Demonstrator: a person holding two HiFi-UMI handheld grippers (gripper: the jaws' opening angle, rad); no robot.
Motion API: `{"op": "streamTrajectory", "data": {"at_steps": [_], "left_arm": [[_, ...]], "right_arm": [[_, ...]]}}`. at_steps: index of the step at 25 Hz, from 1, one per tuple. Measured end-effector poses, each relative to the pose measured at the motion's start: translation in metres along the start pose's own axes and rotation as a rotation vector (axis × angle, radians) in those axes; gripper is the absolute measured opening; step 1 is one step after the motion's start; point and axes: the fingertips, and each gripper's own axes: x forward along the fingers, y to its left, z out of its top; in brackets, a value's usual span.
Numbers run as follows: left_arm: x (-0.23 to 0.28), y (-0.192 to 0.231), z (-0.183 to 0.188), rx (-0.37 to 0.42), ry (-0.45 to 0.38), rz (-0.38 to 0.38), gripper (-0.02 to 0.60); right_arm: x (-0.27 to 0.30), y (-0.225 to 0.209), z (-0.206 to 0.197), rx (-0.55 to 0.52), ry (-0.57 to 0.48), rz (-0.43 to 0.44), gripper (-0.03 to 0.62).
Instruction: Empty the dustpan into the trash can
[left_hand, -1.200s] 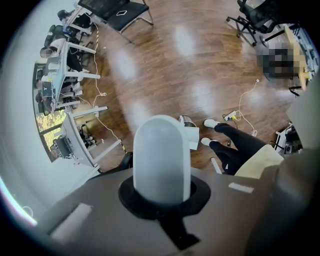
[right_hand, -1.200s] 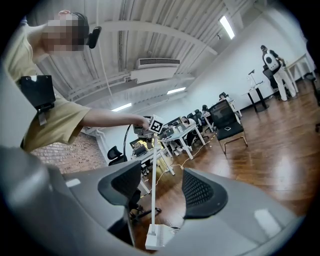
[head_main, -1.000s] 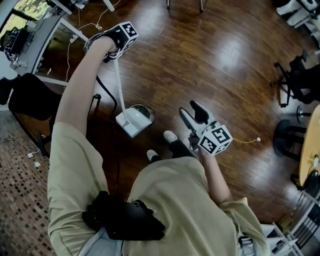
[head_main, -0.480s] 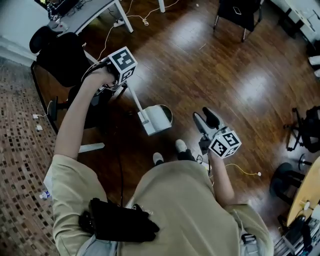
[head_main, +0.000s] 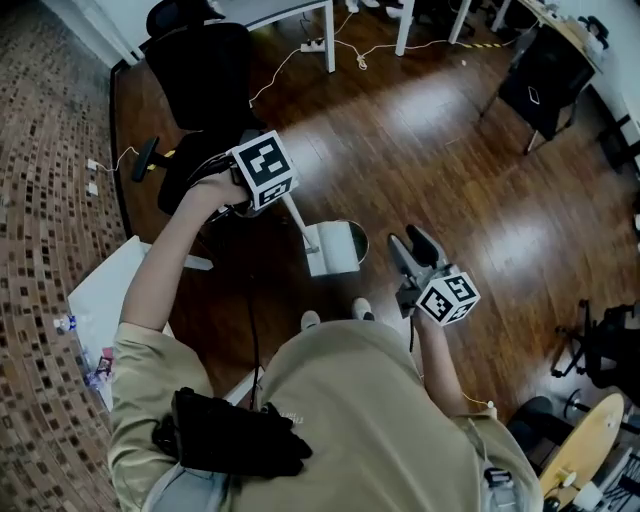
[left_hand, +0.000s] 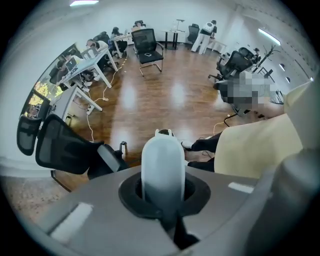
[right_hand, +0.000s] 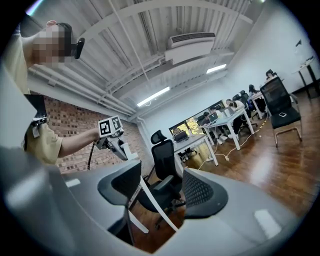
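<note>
My left gripper (head_main: 272, 192) points down, its jaws clamped tight on the top of the long white handle (left_hand: 162, 162) of the dustpan (head_main: 335, 248). The pan end sits low over the dark wood floor (head_main: 450, 150), just ahead of the person's shoes (head_main: 311, 320). I can't tell whether it touches the boards. My right gripper (head_main: 412, 242) is held level, just right of the pan, jaws apart with nothing between them. A black office chair (head_main: 205, 75) stands beyond the left gripper.
</note>
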Motion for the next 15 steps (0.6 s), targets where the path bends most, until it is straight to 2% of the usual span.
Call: {"op": "streamTrajectory", "data": {"at_steps": [10, 15], "left_arm": [[-0.05, -0.013, -0.108, -0.109, -0.07, 0.049, 0.005], [-0.063, -0.013, -0.161, -0.189, -0.083, 0.072, 0.005]], "right_arm": [[0.05, 0.051, -0.019, -0.009, 0.072, 0.133, 0.247], [0.073, 0.077, -0.03, -0.021, 0.111, 0.197, 0.247]]}}
